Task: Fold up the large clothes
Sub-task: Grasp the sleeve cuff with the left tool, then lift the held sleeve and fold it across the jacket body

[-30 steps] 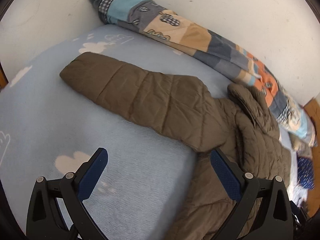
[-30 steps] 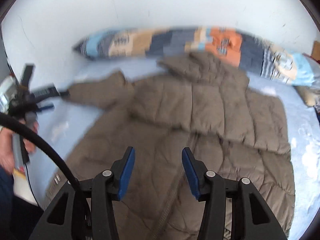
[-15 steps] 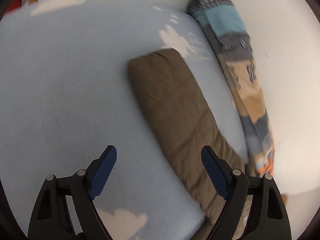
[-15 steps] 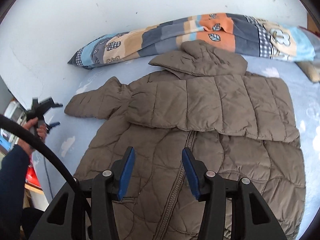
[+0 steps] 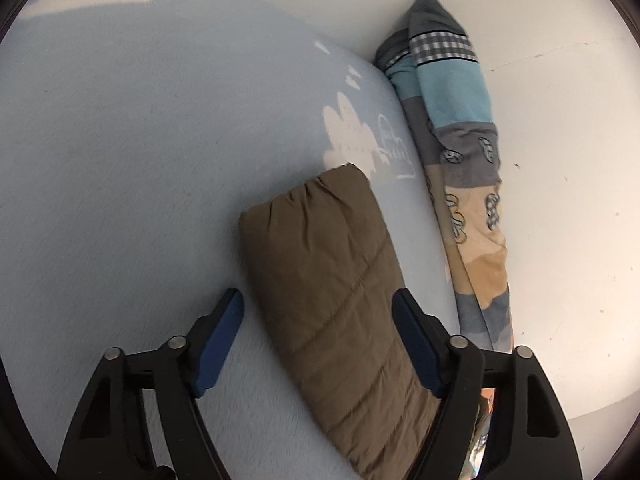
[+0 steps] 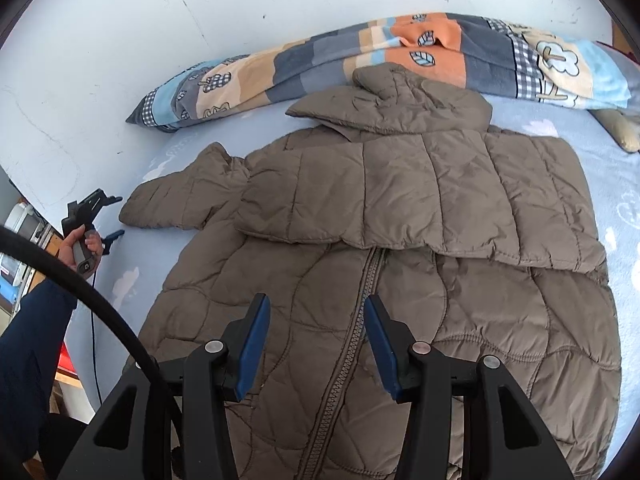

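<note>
A brown quilted jacket [image 6: 400, 264] lies front up on the bed, zipper [image 6: 360, 312] down its middle. One sleeve is folded across the chest. The other sleeve [image 5: 332, 280] stretches out sideways, its cuff [image 6: 136, 212] near the bed's edge. My left gripper [image 5: 318, 300] straddles that sleeve near the cuff and its jaws are closing. The right pad is at the sleeve's edge, the left pad still a gap away. In the right wrist view a hand holds the left gripper [image 6: 118, 216] at the cuff. My right gripper [image 6: 316, 304] hovers open over the zipper with nothing between its fingers.
A rolled patchwork quilt [image 5: 460, 152] [image 6: 360, 60] lies along the white wall behind the jacket. The light blue sheet [image 5: 120, 140] has white cloud prints. A black cable [image 6: 80, 292] and a dark blue sleeve [image 6: 28, 340] cross the lower left of the right wrist view.
The left gripper swung along the outstretched sleeve to its cuff, rolled, and narrowed its jaws, which now straddle the sleeve. The right gripper stayed over the zipper.
</note>
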